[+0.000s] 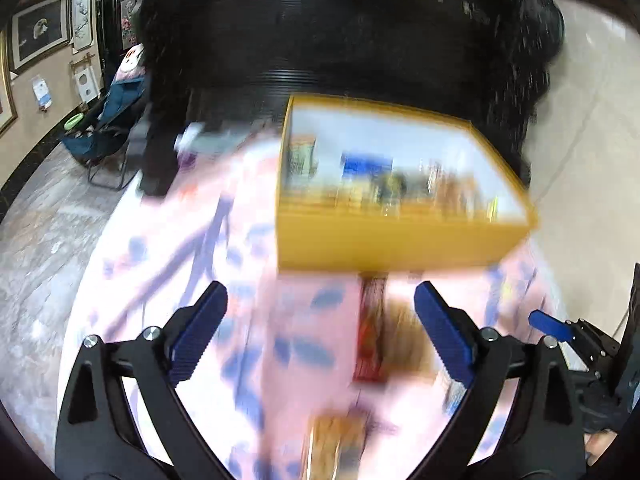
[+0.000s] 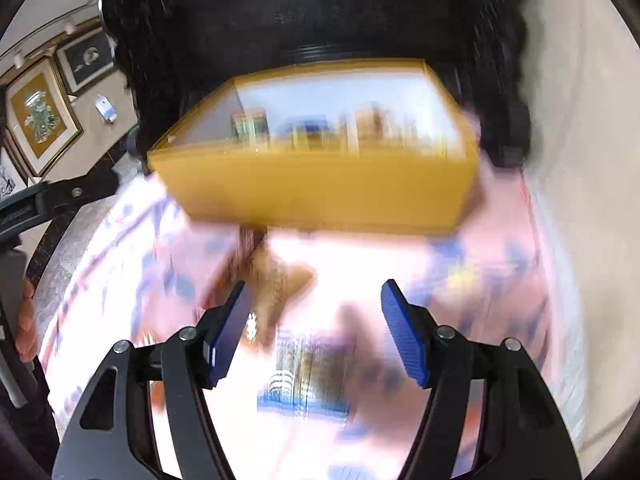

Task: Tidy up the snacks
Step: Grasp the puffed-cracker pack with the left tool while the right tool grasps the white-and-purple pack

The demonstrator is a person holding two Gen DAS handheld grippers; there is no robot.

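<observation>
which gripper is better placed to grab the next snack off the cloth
Right, probably. A blurred snack packet lies between the open right gripper. The left gripper, also open, has a red packet off to one side.

Ahead of you sits an open yellow box (image 1: 396, 236), white inside, with blurred snack packs (image 2: 308, 132) standing along its near wall. In front of it, loose packets lie on the pink cloth: a red one (image 1: 370, 336) and a blue-edged one (image 2: 304, 376).

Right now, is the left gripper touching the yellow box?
Apart. The left wrist view shows the left gripper open and empty, with pink cloth visible between its fingertips and the yellow box.
</observation>
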